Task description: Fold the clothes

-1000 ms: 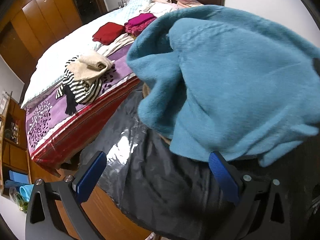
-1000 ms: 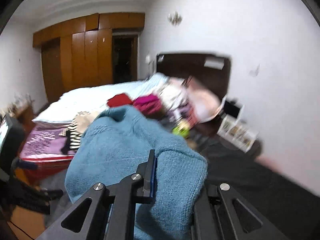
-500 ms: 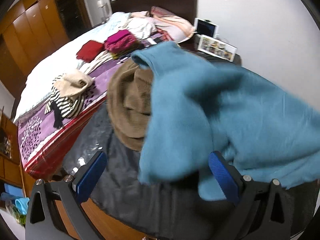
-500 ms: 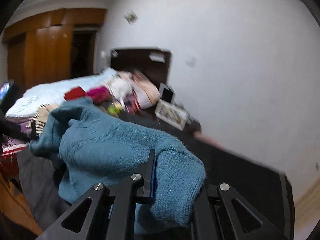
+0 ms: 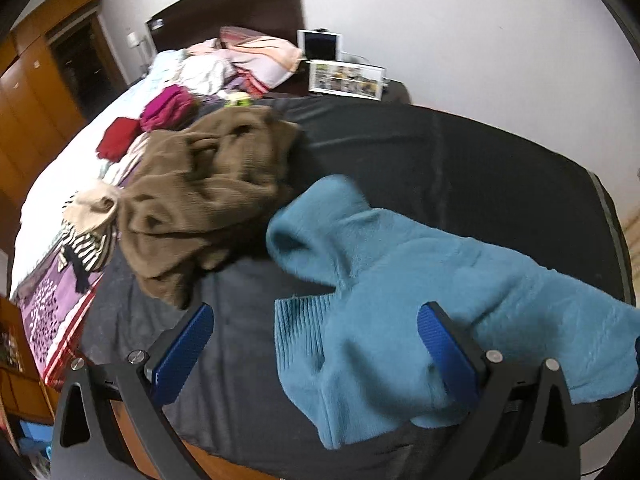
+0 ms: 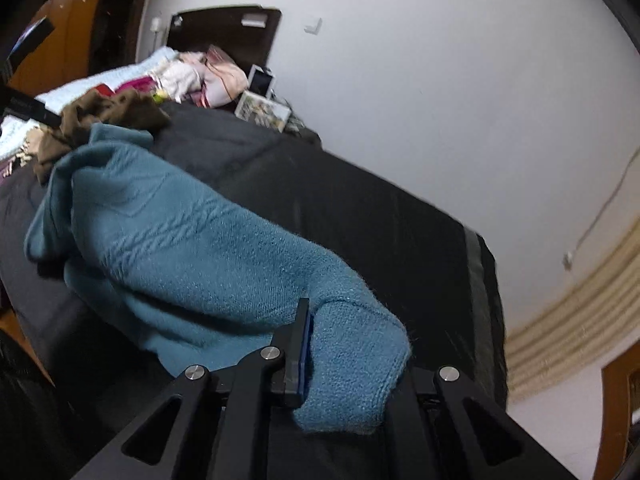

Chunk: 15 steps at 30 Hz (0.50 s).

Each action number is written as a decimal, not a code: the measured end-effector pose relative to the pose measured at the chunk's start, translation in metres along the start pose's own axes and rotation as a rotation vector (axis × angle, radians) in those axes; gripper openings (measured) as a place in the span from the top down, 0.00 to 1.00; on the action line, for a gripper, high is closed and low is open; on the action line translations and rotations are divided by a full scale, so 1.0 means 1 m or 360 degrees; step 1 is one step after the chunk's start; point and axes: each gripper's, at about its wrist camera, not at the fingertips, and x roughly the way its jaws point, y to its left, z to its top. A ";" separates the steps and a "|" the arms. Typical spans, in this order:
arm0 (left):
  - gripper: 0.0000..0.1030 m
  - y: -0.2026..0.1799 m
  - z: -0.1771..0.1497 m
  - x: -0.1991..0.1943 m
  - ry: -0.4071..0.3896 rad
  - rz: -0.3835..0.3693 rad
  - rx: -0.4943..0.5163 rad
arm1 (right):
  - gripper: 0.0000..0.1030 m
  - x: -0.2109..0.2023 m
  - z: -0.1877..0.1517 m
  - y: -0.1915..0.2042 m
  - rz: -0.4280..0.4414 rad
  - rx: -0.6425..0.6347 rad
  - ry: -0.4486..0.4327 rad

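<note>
A teal knit sweater point(image 5: 400, 296) lies spread on the dark-covered table point(image 5: 460, 160); its collar points toward the far side. My left gripper point(image 5: 316, 344) is open and empty, its blue pads either side of the sweater's near edge. My right gripper point(image 6: 344, 356) is shut on the teal sweater point(image 6: 180, 240), pinching a folded part of it point(image 6: 352, 368) near the table's right end. A crumpled brown garment point(image 5: 200, 200) lies on the table's left part; it also shows in the right wrist view point(image 6: 100, 116).
A bed point(image 5: 72, 176) to the left holds several clothes: red point(image 5: 118, 142), magenta point(image 5: 168, 106), striped point(image 5: 86, 240) and pillows point(image 5: 256, 56). A photo frame point(image 5: 346, 80) and tablet stand beyond the table. White wall point(image 6: 440, 100) runs along the right; wooden wardrobes point(image 5: 28, 96) stand far left.
The teal sweater came down from hanging in front of my left camera and now lies on the table. My right gripper swung right with it, uncovering the brown garment.
</note>
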 end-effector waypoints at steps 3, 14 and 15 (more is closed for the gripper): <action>0.01 -0.028 0.002 0.006 0.0018 -0.0026 0.0065 | 0.90 0.005 -0.027 -0.022 -0.0031 0.0027 0.0099; 0.01 -0.123 0.026 0.034 0.0036 -0.0161 0.0504 | 0.90 0.023 -0.092 -0.069 -0.0018 0.0307 0.0333; 0.01 -0.132 0.029 0.038 0.0037 -0.0168 0.0547 | 0.90 0.026 -0.090 -0.066 -0.0020 0.0311 0.0341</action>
